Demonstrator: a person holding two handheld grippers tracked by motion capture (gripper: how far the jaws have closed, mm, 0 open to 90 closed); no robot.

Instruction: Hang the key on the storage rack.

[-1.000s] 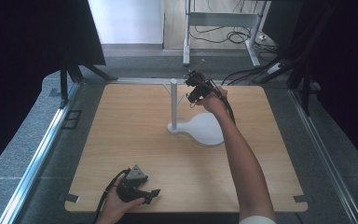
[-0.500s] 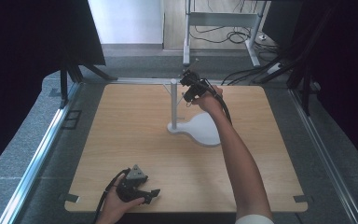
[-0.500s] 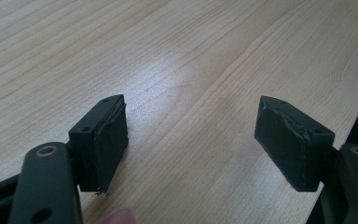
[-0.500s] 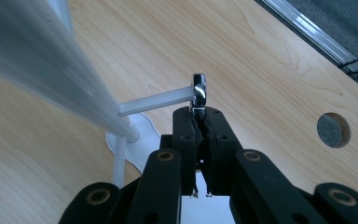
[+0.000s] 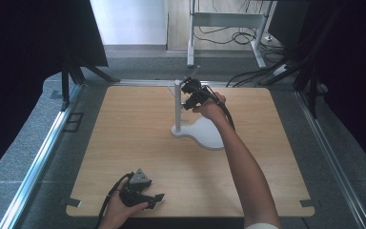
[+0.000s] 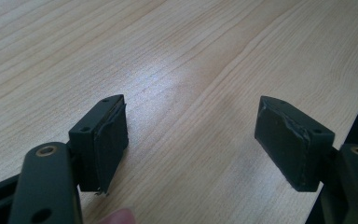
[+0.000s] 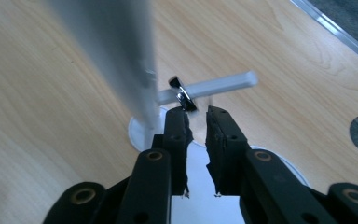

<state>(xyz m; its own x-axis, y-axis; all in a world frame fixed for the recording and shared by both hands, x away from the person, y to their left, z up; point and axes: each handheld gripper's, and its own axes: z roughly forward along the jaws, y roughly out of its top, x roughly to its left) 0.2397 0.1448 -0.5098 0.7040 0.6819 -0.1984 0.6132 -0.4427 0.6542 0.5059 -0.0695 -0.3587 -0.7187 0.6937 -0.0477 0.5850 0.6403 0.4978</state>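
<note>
Small shiny metal ring point(image 7: 182, 94) hangs on white stand's crossbar point(image 7: 214, 85); right gripper point(image 7: 197, 114), jaws just parting, empty (at ring's 6 o'clock), withdrawal remains; left gripper point(image 6: 191, 135) open.

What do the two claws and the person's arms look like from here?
Both claws, left and right, are black with dark padded jaws on linked bars with brass-coloured pivots. The left carries a grey three-cornered plate and a black cable. The forearms are bare; a white sleeve edge shows.

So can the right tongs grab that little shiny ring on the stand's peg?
Probably yes. The right tongs sit just below the ring on the peg, jaws slightly apart after just opening, with nothing between them or in the way.
</note>
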